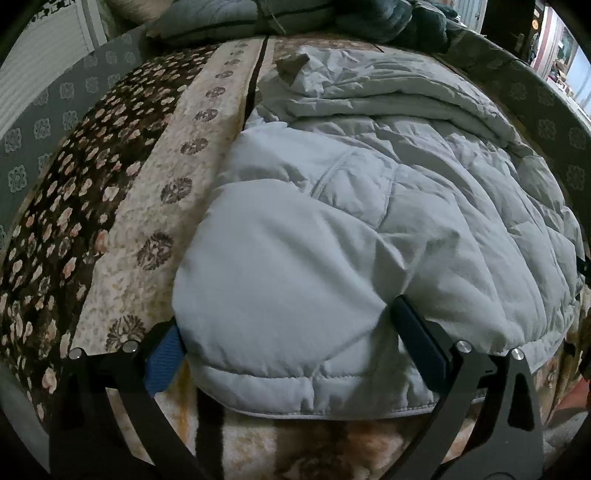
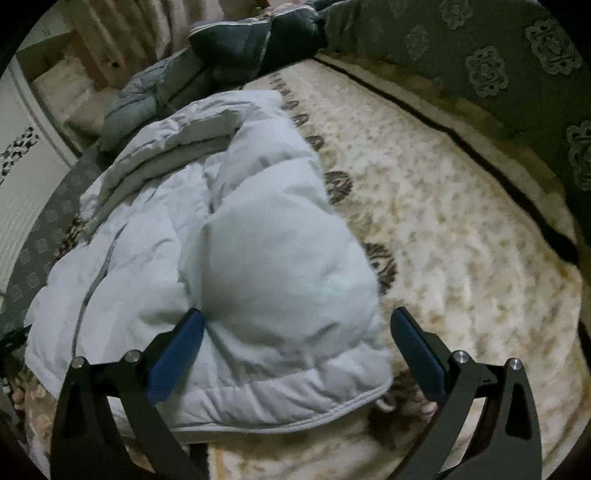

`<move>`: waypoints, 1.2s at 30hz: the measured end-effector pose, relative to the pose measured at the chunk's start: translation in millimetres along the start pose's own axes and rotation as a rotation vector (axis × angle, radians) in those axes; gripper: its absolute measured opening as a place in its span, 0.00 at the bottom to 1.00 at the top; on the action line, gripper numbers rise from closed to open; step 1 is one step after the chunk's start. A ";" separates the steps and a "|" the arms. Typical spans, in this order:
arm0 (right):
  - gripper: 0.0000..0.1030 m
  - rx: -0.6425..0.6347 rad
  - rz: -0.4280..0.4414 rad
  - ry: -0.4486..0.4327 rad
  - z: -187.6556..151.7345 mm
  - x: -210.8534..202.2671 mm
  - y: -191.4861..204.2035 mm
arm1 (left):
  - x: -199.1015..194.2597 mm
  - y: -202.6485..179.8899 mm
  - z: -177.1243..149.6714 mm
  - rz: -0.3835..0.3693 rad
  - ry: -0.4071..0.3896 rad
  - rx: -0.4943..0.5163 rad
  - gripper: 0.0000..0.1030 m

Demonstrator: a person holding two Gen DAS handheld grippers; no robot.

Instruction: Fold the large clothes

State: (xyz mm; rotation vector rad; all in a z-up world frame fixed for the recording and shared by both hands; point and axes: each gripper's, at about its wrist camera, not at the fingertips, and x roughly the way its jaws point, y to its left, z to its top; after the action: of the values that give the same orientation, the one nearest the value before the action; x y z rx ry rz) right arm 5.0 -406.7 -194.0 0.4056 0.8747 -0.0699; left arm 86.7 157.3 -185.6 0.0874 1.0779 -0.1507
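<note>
A large pale grey quilted down coat (image 1: pixel 351 206) lies spread on a floral blanket-covered bed. In the left wrist view my left gripper (image 1: pixel 284 325) is open, its blue-padded fingers straddling a puffy corner of the coat near the hem; the right finger presses into the fabric. In the right wrist view the coat (image 2: pixel 229 258) fills the left half, and my right gripper (image 2: pixel 297 332) is open, its fingers wide apart around the coat's near corner, the left finger touching the fabric.
The bed cover (image 1: pixel 122 206) has a beige and brown flower pattern; it also shows in the right wrist view (image 2: pixel 461 240). Dark folded bedding (image 1: pixel 280 18) is piled at the head. A grey patterned padded rail (image 2: pixel 498 66) borders the bed. A white radiator (image 1: pixel 40 62) stands at the left.
</note>
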 end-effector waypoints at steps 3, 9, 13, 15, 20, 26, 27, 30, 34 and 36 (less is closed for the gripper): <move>0.96 -0.079 -0.012 -0.013 -7.1 -4.7 15.2 | 2.1 1.3 1.2 -0.001 0.006 -0.004 0.97; 0.81 -0.227 -0.013 -0.036 -16.6 -18.5 41.6 | 1.9 1.3 0.8 0.003 0.006 -0.006 0.97; 0.66 -0.229 -0.013 -0.028 -14.4 -11.1 39.3 | 3.2 2.0 1.6 -0.004 0.005 -0.010 0.97; 0.58 -0.188 0.013 -0.035 -11.2 -9.0 35.6 | 4.4 2.5 2.4 -0.008 0.007 -0.012 0.97; 0.41 -0.157 0.023 -0.044 -3.7 -8.0 35.7 | 6.2 2.9 3.3 -0.009 0.007 -0.013 0.97; 0.44 -0.176 -0.021 -0.044 -6.8 -1.5 41.3 | 5.7 3.2 3.2 -0.011 0.008 -0.013 0.97; 0.44 -0.176 -0.029 -0.047 -7.2 -0.3 42.6 | 5.6 3.2 2.8 -0.011 0.007 -0.014 0.97; 0.46 -0.175 -0.044 -0.046 -7.5 2.5 44.5 | 5.8 3.1 2.9 -0.011 0.007 -0.014 0.97; 0.49 -0.170 -0.045 -0.043 -7.3 3.7 44.3 | 6.1 1.8 3.3 -0.002 0.009 -0.006 0.97; 0.50 -0.162 -0.045 -0.041 -7.3 3.9 42.7 | 6.2 1.7 3.6 -0.001 0.011 -0.006 0.97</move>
State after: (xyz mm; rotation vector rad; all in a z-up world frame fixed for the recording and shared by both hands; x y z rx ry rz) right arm 11.7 -364.3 -187.6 0.2324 0.8421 -0.0483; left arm 93.0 157.9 -189.3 0.0823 1.0894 -0.1482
